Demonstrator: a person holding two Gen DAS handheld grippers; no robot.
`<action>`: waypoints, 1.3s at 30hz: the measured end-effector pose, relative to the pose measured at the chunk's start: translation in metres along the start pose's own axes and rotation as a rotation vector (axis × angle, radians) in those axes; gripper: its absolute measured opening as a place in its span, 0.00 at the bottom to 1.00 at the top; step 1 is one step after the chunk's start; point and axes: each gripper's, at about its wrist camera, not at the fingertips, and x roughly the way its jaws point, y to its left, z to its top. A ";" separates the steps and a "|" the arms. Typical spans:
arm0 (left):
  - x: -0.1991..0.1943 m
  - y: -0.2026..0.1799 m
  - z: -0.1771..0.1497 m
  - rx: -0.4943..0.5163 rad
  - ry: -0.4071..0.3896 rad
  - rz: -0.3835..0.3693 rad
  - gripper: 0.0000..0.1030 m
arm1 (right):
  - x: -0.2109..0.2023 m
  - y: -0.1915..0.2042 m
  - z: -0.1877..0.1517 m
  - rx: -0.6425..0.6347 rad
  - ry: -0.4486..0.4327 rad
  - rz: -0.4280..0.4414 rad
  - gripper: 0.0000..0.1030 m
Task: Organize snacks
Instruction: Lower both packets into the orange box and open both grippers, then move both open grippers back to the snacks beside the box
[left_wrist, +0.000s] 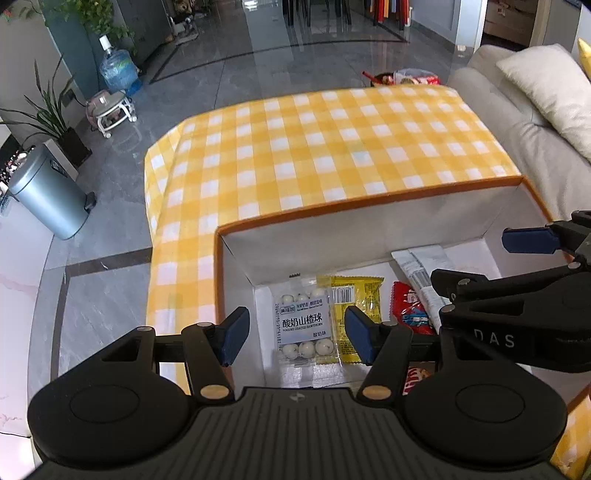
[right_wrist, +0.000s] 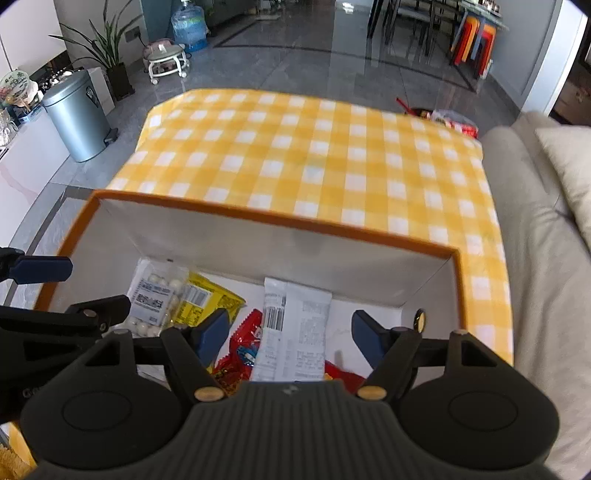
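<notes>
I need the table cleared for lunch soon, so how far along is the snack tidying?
Done: several packets lie in the orange-rimmed box, including the yogurt hawthorn balls, a yellow packet, a red packet and a white packet. In hand: nothing; the left gripper and right gripper are open above the box. Left: the checked tablecloth looks bare; more snacks show just past its far edge.

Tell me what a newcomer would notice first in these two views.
First the yellow checked cloth over the table, filling the middle of both views. Next the orange-rimmed box at its near edge, with snack packets on its white floor: a clear pack of white balls at the left, a yellow packet beside it, red wrappers and a white packet. Both grippers, left and right, hang open above the box.
</notes>
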 end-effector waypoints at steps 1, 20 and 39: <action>-0.005 0.001 0.000 -0.001 -0.009 -0.001 0.68 | -0.005 0.001 0.001 -0.002 -0.009 -0.002 0.69; -0.120 0.005 -0.025 -0.040 -0.254 0.042 0.68 | -0.136 0.011 -0.029 -0.011 -0.233 0.004 0.83; -0.171 -0.006 -0.115 -0.102 -0.352 0.026 0.70 | -0.214 0.031 -0.128 -0.012 -0.351 -0.008 0.85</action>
